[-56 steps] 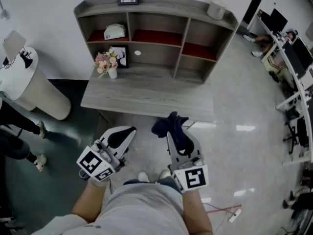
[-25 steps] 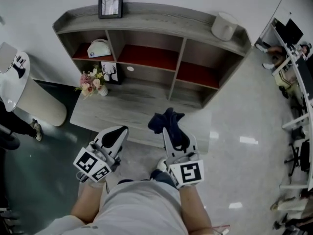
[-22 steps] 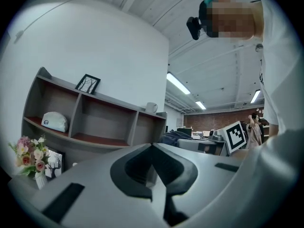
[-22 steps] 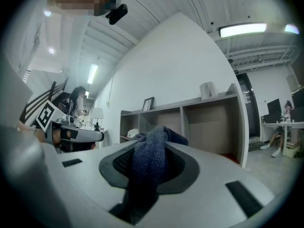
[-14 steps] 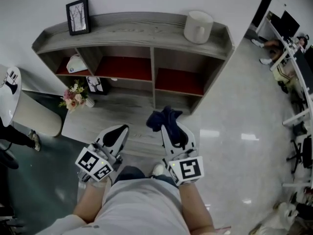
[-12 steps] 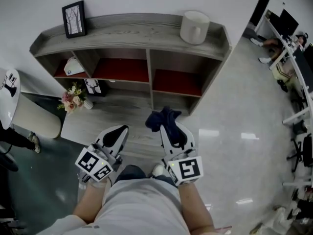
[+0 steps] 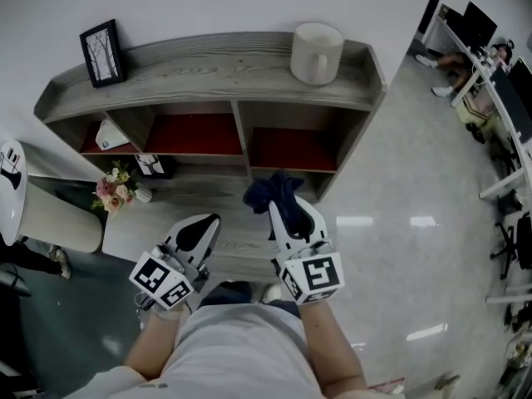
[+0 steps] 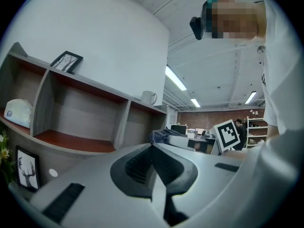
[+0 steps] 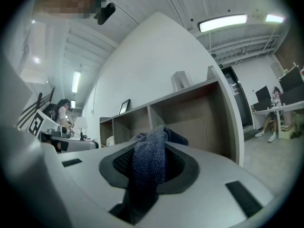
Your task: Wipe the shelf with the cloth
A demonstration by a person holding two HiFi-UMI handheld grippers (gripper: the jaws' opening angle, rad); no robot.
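The person stands in front of a grey wooden shelf (image 7: 208, 65) and holds both grippers low, close to the body, pointing towards it. The right gripper (image 7: 289, 216) is clamped on the dark blue cloth (image 7: 266, 191) – in the right gripper view the knitted fabric fills the gap between the jaws and bunches up past their tips. In the head view the cloth hangs in front of the shelf's lower ledge (image 7: 199, 199), below the right-hand compartment; whether it touches the wood cannot be told.

The left gripper (image 7: 204, 223) hangs beside it, a little to the left, its jaws pressed together with nothing between them.

On the shelf's top board stand a white mug (image 7: 316, 52) at the right and a black picture frame (image 7: 101, 52) at the left, well apart. The two middle compartments have red floors – the one further left holds a white object (image 7: 110, 135). On the lower ledge, at the left, a small bunch of flowers (image 7: 112, 191) stands near a small dark-framed picture (image 7: 151, 165).
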